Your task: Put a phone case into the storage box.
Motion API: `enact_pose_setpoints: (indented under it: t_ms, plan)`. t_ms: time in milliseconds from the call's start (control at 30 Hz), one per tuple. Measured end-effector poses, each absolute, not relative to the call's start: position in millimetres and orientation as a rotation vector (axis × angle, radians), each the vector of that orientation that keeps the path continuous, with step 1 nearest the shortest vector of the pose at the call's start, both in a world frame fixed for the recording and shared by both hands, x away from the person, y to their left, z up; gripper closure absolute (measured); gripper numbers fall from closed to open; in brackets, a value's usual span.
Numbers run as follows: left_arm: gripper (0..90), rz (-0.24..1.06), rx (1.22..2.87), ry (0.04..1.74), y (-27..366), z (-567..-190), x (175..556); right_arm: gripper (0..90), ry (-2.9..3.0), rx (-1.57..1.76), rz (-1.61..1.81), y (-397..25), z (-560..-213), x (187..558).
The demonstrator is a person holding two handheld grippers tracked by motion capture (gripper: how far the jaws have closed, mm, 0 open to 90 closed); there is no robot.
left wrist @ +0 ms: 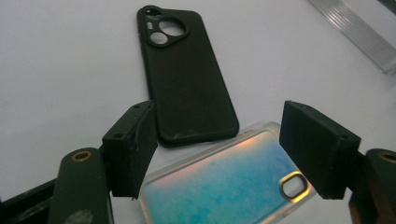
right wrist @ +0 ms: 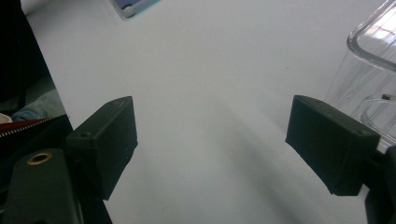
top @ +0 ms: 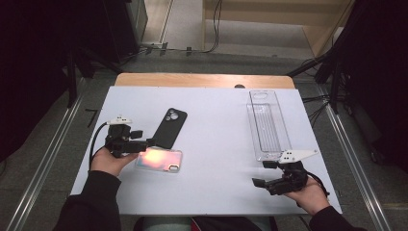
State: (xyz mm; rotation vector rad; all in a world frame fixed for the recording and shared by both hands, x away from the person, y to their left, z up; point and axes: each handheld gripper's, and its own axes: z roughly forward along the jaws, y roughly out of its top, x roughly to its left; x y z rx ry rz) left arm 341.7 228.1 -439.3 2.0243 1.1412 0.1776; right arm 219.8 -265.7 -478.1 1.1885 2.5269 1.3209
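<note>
Cases [top: 159,160] left (touching), tray [top: 267,126] well right.

A white table [top: 211,192] stands on a grey floor [top: 48,159], its wooden edge [top: 204,80] showing at the far side. Metal rails [top: 358,163] run along the floor on both sides of the table. Beyond it, cables [top: 211,33] trail toward pale wooden furniture [top: 269,19]. Dark curtains [top: 33,62] flank the table.
</note>
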Motion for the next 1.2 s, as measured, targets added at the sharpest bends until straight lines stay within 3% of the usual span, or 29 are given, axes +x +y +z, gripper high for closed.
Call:
enact_pose_setpoints:
  t_ms: [400, 433, 533, 567, 1200]
  plan:
    - [46.0, 0.215, 2.034, 1.196, 232, -449, 355, 14.6, 2.534, 1.190, 1.321, -265, -479, 220]
    - [61.9, 0.218, 2.030, 1.205, 232, -449, 356, 14.6, 2.536, 1.186, 1.319, -265, -479, 220]
    - [88.2, 0.215, 2.042, 1.210, 234, -450, 356, 14.6, 2.534, 1.186, 1.322, -265, -478, 219]
    - [89.9, 0.194, 2.058, 1.211, 236, -454, 358, 14.6, 2.533, 1.186, 1.321, -265, -478, 219]
    - [89.9, 0.182, 2.191, 1.233, 239, -486, 372, 14.6, 2.533, 1.189, 1.326, -265, -478, 219]
